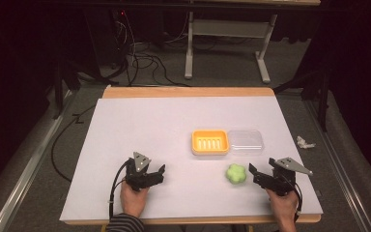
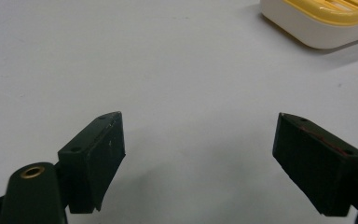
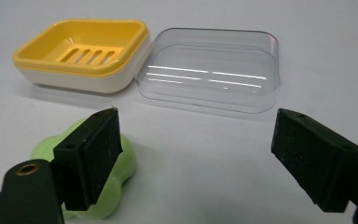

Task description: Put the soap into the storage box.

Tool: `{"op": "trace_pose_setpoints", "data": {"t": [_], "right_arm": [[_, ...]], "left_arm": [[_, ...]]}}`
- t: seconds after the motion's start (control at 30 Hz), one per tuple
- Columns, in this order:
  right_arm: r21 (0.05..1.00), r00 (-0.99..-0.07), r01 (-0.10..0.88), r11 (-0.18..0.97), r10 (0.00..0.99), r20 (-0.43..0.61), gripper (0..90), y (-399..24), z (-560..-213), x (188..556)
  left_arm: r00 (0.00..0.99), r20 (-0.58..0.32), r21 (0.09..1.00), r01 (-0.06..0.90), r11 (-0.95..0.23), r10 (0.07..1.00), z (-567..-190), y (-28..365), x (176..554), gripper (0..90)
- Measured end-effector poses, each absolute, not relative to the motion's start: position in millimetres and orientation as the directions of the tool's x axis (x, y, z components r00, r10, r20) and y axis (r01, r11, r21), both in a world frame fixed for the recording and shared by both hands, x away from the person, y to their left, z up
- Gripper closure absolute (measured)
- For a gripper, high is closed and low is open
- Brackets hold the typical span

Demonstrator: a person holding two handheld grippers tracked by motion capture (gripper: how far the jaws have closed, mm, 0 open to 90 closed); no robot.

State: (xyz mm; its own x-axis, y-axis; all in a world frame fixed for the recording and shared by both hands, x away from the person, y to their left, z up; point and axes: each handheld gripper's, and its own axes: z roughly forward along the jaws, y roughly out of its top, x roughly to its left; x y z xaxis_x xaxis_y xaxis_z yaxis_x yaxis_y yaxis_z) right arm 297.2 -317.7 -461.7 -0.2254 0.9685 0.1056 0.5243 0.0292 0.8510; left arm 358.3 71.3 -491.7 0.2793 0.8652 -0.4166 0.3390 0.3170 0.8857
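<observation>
Both sets of jaws stand apart, empty. Right gripper sits at 3 o'clock of green soap; a skewed approach could nudge it away. Left gripper idles.

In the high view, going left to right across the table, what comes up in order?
Left tool → yellow soap dish → green soap → right tool.

Dim room: grey carpet floor, tangled black cables, a white desk frame behind the wood-edged table.
</observation>
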Motion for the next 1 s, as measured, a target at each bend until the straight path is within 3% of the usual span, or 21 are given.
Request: {"op": "trace_pose_setpoints", "data": {"t": [1.0], "right_arm": [[0.818, -0.416, 0.529, 0.226, 0.909, 0.018, 15.3, -282, -458, 287]], "left_arm": [[0.28, -0.395, 0.892, 0.346, 0.292, 0.875, -493, 68, 359, 17.4]]}}
